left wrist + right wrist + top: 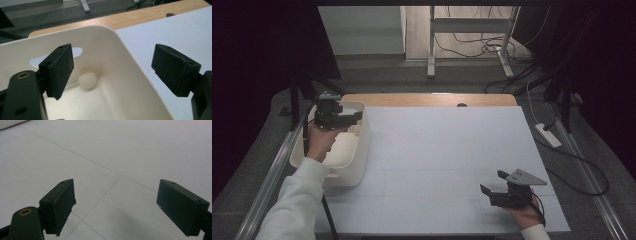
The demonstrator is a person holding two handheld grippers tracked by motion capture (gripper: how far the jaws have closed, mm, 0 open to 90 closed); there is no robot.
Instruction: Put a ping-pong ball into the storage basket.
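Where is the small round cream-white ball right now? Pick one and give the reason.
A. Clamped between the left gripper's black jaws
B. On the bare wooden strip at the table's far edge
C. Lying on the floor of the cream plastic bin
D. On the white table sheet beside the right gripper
C: in the left gripper view the small round cream-white ball lies on the floor of the cream plastic bin, near its far wall, below the open left gripper.

Far beyond the table: metal desk legs (431,47) on the grey floor, tangled cables (477,47), white power strip (548,135) at right.
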